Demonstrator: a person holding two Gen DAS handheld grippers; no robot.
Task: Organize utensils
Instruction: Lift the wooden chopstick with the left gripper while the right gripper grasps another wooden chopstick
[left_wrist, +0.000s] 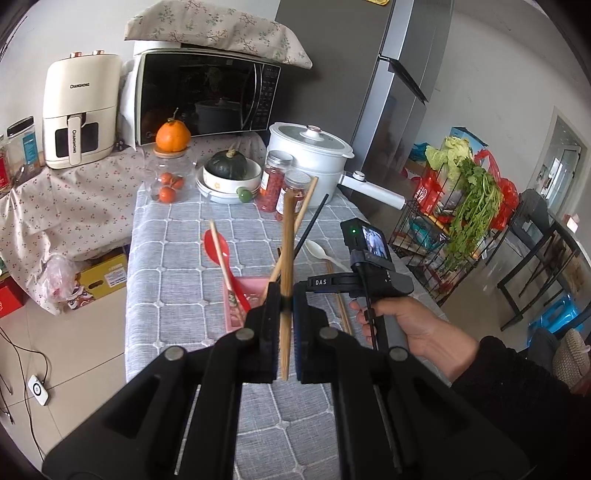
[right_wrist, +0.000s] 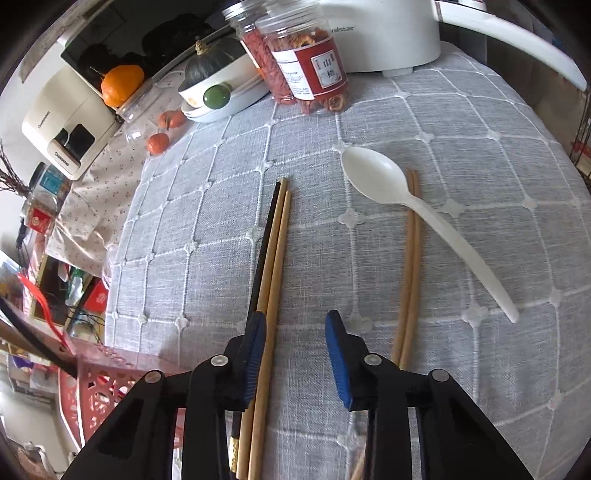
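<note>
The left gripper (left_wrist: 285, 301) is clenched on a wooden chopstick (left_wrist: 286, 258), which stands almost upright between its fingers (left_wrist: 271, 306), above the desk (left_wrist: 177, 236) with its grey checked cloth. Behind this chopstick there is a pink holder (left_wrist: 236, 310). In it a red spoon (left_wrist: 218, 245), one patterned chopstick (left_wrist: 223, 258), another wooden chopstick (left_wrist: 304, 210) and a black chopstick (left_wrist: 312, 225) lean in different directions.

The right gripper (right_wrist: 295, 325) points down at the desk (right_wrist: 461, 122), and a hand (left_wrist: 410, 325) in a dark sleeve holds it by the handle. Its fingers (right_wrist: 338, 354) are released, with a gap between the blue pads, and they grasp nothing. A group of three chopsticks (right_wrist: 271, 258), two wooden and one black, lies flat on the cloth at the left pad; whether the pad touches them I cannot tell. A second pair of wooden chopsticks (right_wrist: 410, 258) lies on the right side, outside the fingers. A white plastic spoon (right_wrist: 384, 184) lies across the far end of this pair, with its bowl to the far side and its handle running to the right. In the right wrist view the corner of the pink holder (right_wrist: 99, 384) is seen at the lower left.

At the far end of the desk stand two jars (right_wrist: 314, 66) with red contents, a white pot (left_wrist: 310, 147) and a dark green pumpkin (left_wrist: 227, 164) in a white bowl (left_wrist: 229, 181).
</note>
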